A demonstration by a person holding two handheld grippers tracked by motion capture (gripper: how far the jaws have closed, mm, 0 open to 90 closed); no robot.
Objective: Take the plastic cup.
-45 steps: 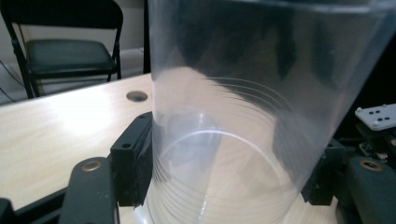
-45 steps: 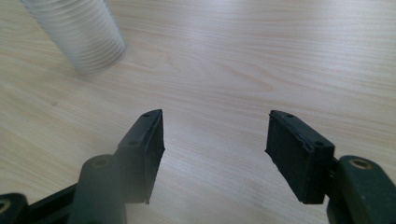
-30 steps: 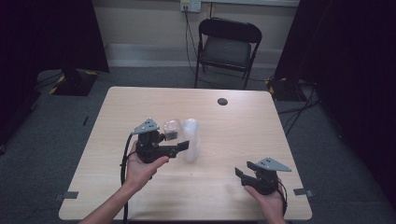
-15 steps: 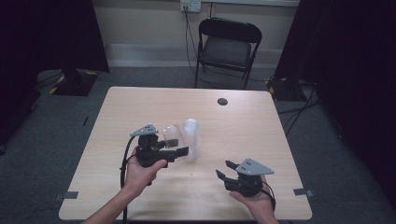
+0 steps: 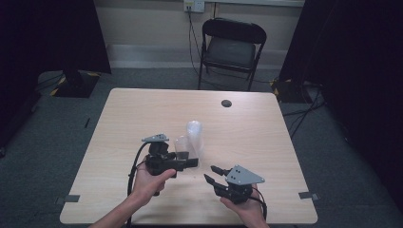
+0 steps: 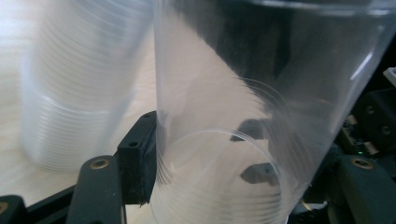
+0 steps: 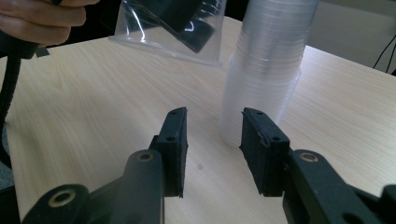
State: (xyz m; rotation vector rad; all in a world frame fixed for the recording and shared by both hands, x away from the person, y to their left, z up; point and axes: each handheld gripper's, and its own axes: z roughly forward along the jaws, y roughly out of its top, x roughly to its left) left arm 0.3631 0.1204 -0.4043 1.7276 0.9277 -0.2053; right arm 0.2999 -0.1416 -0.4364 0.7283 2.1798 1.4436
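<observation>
Nearest, at the worktop's (image 5: 119, 123) six o'clock edge: right gripper (image 5: 215, 175) in a hand, jaws roughly half apart with nothing between them, having just been closing. Aimed toward eleven o'clock, at the stack of clear cups (image 5: 195, 142). In the right gripper view, two black pads (image 7: 175, 140) above bare wood, with the stack's base (image 7: 261, 112) just beyond the gap and apart from both pads.

A little farther, toward seven o'clock: left gripper (image 5: 190, 163) in the other hand (image 5: 149, 183), grey three-cornered plate on top, cable trailing back toward the edge. Jaws clamped on a single clear cup (image 5: 182, 147), pointing toward three o'clock. In the left gripper view, cup wall (image 6: 243, 116) pressed against the left pad (image 6: 137, 161), cup tilted, its round bottom close to the camera; far pad dimly seen through the plastic. In the right gripper view, same cup (image 7: 187, 37) held tilted above the wood, off the surface, just beside the stack.

Near the centre: stack of cups standing upright on the wood, just at three o'clock of the held cup; touching or not, cannot tell.

Toward twelve o'clock, near the far edge: small dark round thing (image 5: 226, 103), well apart from everything else.

Beyond the worktop: black folding chair (image 5: 233, 47) on grey floor, wall socket (image 5: 194, 4) above it.
</observation>
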